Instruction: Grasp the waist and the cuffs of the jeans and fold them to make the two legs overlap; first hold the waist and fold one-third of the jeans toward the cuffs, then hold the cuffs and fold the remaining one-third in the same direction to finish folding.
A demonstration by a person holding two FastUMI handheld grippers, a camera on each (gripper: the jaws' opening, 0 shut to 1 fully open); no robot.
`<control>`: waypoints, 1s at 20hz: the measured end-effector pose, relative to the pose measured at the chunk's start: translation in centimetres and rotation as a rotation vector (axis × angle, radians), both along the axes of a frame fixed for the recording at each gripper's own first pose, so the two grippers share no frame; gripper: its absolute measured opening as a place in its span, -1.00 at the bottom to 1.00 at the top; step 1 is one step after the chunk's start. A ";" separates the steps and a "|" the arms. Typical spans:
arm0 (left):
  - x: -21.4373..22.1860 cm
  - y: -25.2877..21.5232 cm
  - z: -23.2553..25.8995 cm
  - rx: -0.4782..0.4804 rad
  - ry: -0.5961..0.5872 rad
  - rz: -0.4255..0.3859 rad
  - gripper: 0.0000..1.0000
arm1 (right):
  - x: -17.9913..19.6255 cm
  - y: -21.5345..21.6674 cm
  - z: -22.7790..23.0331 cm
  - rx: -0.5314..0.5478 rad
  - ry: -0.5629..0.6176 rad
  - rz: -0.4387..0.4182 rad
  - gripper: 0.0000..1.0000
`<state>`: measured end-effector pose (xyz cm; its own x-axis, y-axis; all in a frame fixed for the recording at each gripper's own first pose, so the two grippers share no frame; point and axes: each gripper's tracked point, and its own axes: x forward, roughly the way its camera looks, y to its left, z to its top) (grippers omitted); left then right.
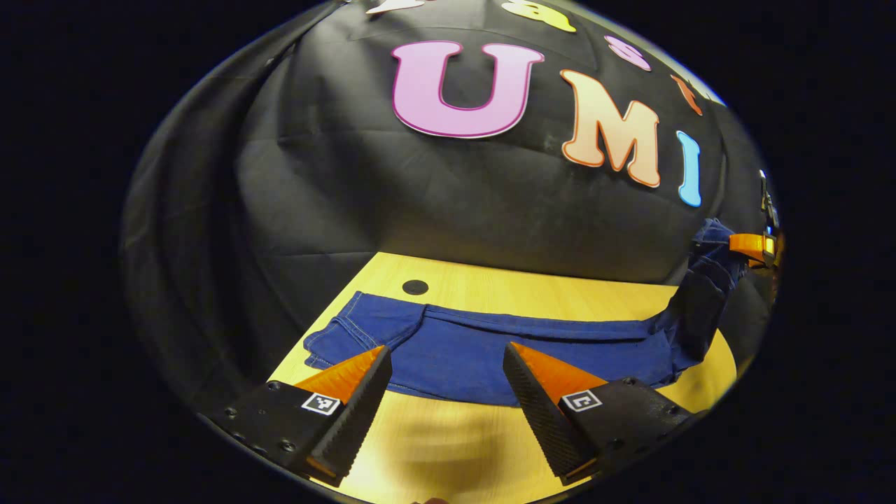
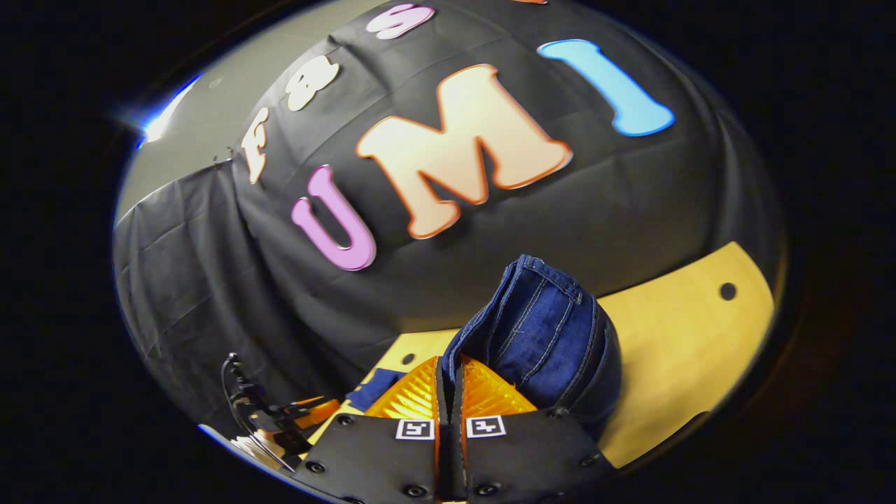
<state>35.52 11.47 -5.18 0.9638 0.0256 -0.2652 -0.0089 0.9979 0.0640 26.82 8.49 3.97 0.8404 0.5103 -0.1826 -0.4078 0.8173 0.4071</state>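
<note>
**One end lifted, other end loose: risk of dragging and a skewed fold**

Jeans (image 1: 490, 350) spread lengthwise across the yellow bench (image 1: 532, 290), one end raised off the surface at the far right of the left gripper view. Right claw (image 2: 448, 392) pinched closed on that raised end, denim bunched upright above the fingers. Left claw (image 1: 448, 378) spread wide, hovering low over the near edge of the flat part, gripping nothing. Likely trouble: with only one end held, pulling could slide the whole garment across the bench instead of folding it; thick bunched denim could also slip from the pinch, leaving the legs misaligned.
</note>
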 end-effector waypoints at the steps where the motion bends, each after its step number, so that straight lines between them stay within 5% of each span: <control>1: 0.0 0.6 0.0 -0.006 0.001 0.004 0.96 | 0.9 2.8 -0.9 0.003 0.019 0.031 -0.96; 10: 2.0 7.4 -0.6 -0.003 -0.015 0.096 0.89 | 2.9 13.5 -22.6 -0.265 0.336 0.120 -0.95; 20: 3.3 13.8 -5.8 -0.059 0.070 0.223 0.89 | 3.1 12.3 -22.1 -0.602 0.284 0.148 -0.95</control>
<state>38.79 25.26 -10.97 0.9152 0.2184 -0.3386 -0.2272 0.9737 0.0138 29.92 20.81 -18.14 0.6467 0.3570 -0.6741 -0.4774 0.8787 0.0073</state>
